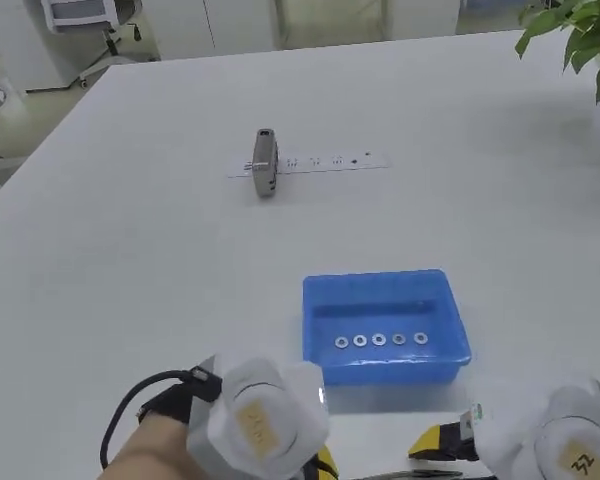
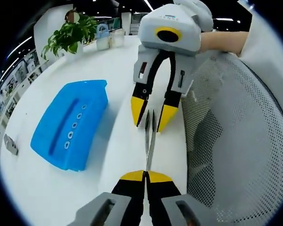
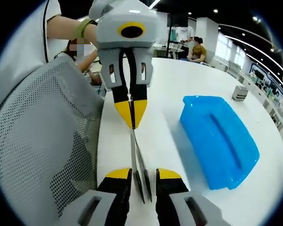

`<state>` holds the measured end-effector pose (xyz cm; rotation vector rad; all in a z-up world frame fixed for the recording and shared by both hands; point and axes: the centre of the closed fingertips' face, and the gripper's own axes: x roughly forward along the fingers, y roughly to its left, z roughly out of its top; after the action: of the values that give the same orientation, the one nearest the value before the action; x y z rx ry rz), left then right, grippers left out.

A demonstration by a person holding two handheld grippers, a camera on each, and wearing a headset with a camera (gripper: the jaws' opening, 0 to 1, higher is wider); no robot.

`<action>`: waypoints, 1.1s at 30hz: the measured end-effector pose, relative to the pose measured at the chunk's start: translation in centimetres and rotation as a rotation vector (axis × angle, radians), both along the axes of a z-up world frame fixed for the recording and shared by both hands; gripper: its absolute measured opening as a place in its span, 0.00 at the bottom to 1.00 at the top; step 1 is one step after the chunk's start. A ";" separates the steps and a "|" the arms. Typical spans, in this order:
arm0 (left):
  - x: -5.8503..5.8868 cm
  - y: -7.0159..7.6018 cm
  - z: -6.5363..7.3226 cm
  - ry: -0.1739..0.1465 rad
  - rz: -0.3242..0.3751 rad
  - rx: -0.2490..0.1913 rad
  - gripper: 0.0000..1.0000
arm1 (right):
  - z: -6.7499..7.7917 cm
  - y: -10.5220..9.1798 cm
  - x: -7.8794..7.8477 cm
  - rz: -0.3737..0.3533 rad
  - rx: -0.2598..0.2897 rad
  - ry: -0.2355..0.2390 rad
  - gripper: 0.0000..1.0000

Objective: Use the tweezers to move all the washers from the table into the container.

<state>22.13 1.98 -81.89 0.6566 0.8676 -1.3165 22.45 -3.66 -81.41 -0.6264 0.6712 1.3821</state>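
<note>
1. Left gripper [image 2: 146, 175] is right under my lens. Its yellow-tipped jaws are clamped flat on one end of the tweezers [image 2: 149, 141], thin bright steel.
2. Tweezers run straight from that grip to the right gripper [image 3: 144, 173], long axis along the near edge of the table [image 1: 180, 250]. The two prongs splay slightly at the right gripper's end.
3. Right gripper's jaws are narrowly parted, one on each side of the prongs. I see a sliver of gap on each side, so I read it as not squeezing yet.
4. Container [image 1: 380, 278] is a translucent blue plastic tray with rounded corners. It sits just inboard of the near edge, its long side parallel to the tweezers.
5. Container lies to the left in the left gripper view and to the right in the right gripper view, so it is beyond the tweezers, away from the edge. In the head view the left gripper looks nearer to its corner.
6. Washers [image 1: 379, 340]: five small metal rings lie in a neat row on the tray floor. I can't spot any on the tabletop, so the job looks about done.
7. Mesh chair back [image 2: 226, 141] sits close behind the table edge. I would watch for snagging on it.
</note>
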 end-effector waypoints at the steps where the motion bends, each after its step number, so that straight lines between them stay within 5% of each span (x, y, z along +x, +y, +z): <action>1: 0.1 0.1 -0.1 0.000 -0.001 0.004 0.00 | 0.6 -0.2 0.0 -0.017 0.016 -0.007 0.18; 13: 0.6 0.0 -0.4 0.032 -0.001 0.020 0.00 | 6.9 -4.6 2.0 -0.339 0.184 -0.054 0.33; 17: 0.6 0.0 -0.9 0.047 0.008 0.033 0.00 | 8.4 -6.2 2.1 -0.418 0.200 -0.038 0.39; 22: 0.6 -0.3 -0.8 0.058 0.039 0.015 0.05 | 10.1 -6.6 0.9 -0.421 0.236 -0.013 0.46; 28: 0.7 -0.2 -0.5 0.055 0.092 -0.003 0.16 | 10.0 -6.8 0.2 -0.419 0.246 0.010 0.51; 33: 0.5 -0.3 1.2 0.045 0.191 -0.085 0.25 | 9.6 -6.8 0.2 -0.432 0.244 -0.002 0.54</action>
<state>22.68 1.70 -80.67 0.4673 0.8827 -1.1928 22.61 -10.49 -71.78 -0.2664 0.5833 1.0377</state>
